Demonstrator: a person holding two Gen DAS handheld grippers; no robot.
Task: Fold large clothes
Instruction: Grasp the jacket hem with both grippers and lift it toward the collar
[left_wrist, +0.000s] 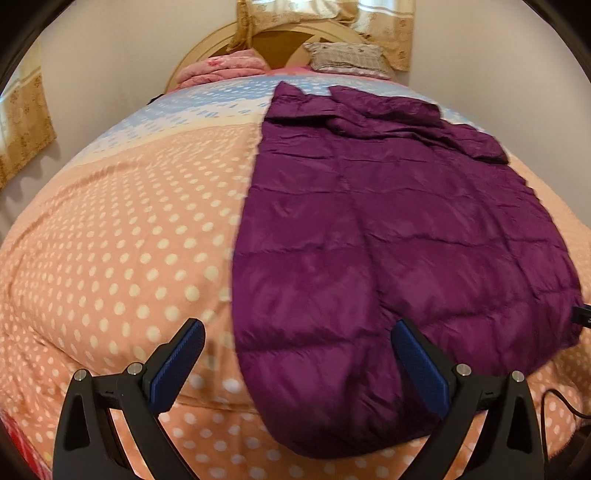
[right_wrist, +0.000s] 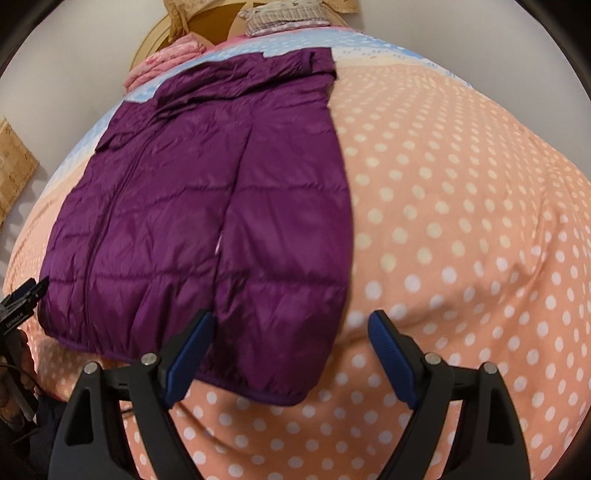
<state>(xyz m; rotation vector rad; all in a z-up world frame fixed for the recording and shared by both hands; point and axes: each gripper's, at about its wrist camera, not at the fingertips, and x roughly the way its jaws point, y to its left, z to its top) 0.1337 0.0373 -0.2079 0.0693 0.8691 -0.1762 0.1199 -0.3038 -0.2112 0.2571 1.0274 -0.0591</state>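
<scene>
Item: one purple quilted jacket (left_wrist: 388, 236), laid flat on the bed (left_wrist: 122, 240), both sleeves apparently already folded inward; hem nearest the tongs, collar farthest. Left tongs (left_wrist: 297, 363): released, nothing gripped, the jacket's left hem corner seen between the fingers. Right tongs (right_wrist: 290, 354): released, empty, the right hem corner seen between them. Step judged in hand: approach to the hem for the lengthwise fold. Next move calls for both corners to be pinched together and carried toward the collar. Beyond the jacket: two pillows, one pink (left_wrist: 221, 68), one patterned (left_wrist: 347, 55).
</scene>
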